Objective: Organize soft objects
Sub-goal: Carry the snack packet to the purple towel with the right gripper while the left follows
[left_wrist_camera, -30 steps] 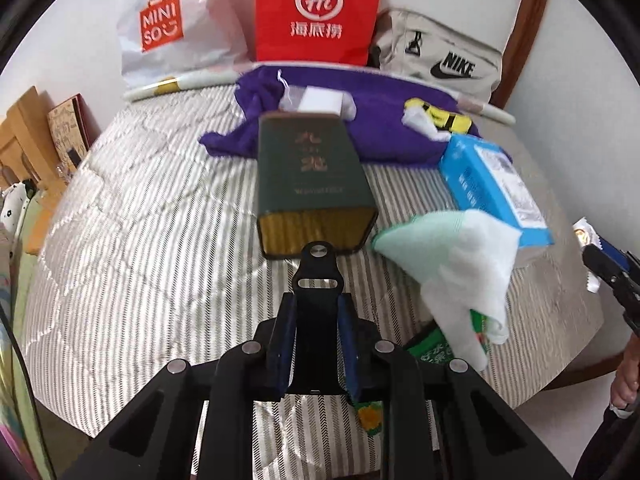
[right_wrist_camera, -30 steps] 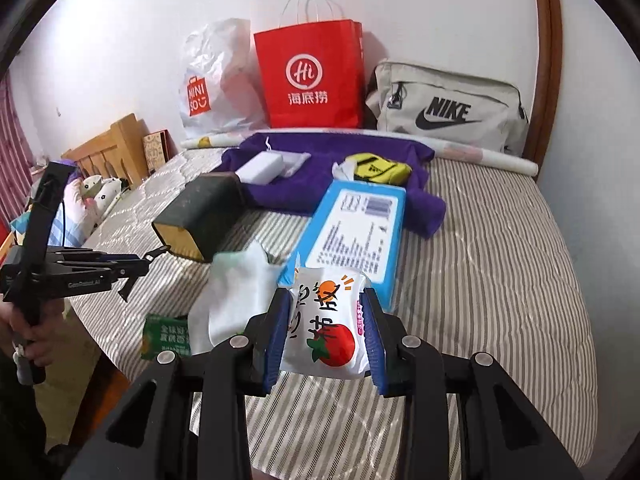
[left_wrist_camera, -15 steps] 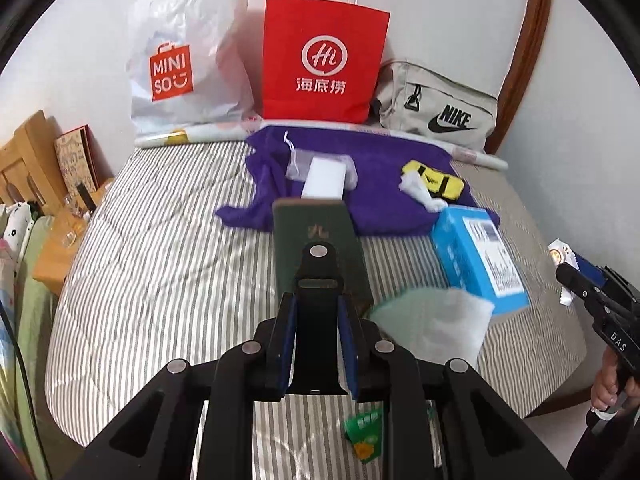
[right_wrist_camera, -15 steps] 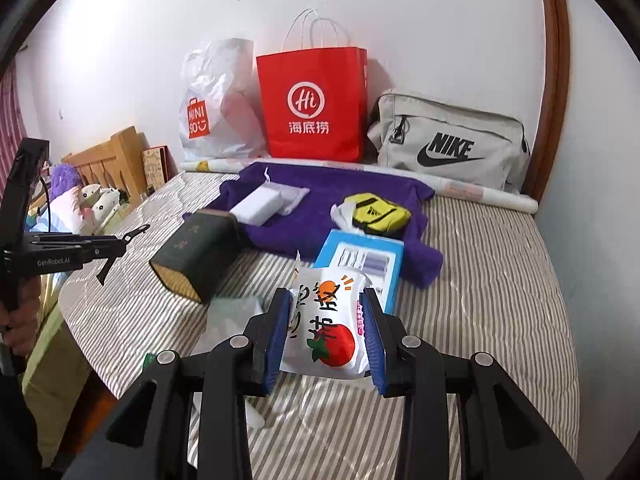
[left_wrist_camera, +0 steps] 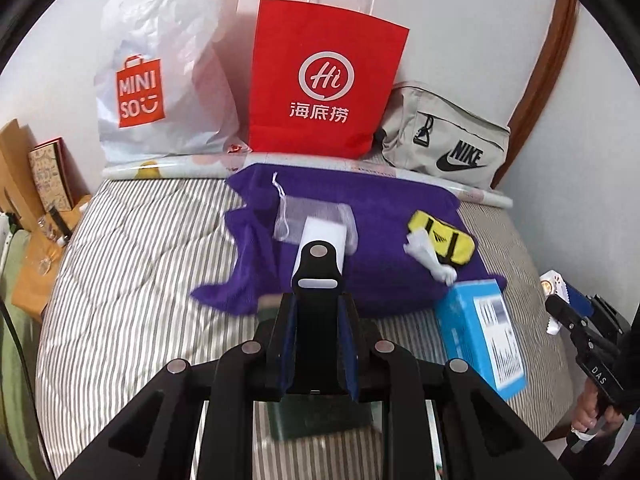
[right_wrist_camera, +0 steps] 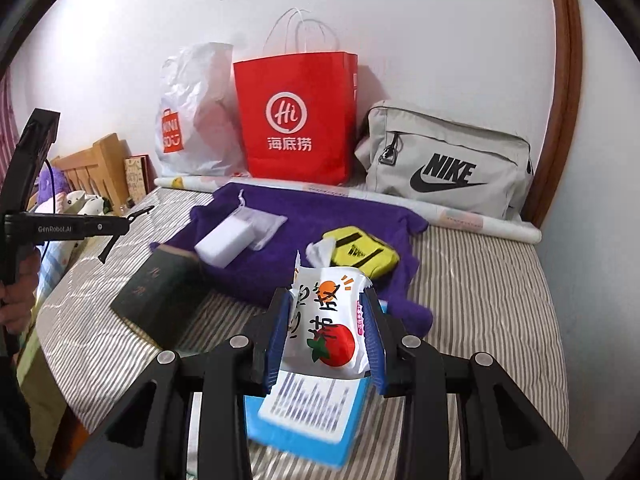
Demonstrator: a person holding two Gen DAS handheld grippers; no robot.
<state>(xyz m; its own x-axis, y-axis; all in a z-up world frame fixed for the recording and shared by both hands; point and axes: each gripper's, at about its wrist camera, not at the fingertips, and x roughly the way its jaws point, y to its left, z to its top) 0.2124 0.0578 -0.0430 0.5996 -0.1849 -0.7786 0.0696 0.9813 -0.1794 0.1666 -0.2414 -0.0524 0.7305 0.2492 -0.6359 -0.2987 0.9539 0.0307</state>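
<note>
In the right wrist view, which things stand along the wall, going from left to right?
White Miniso bag → red paper bag → grey Nike bag.

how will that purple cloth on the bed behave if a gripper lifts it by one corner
The purple cloth lies rumpled, so it probably drapes limply. The white block, mesh pouch and yellow pouch resting on it would likely slide off.

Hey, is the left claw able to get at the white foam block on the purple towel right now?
Probably yes: the white foam block lies uncovered just ahead of the left claw, though its fingers look shut.
</note>
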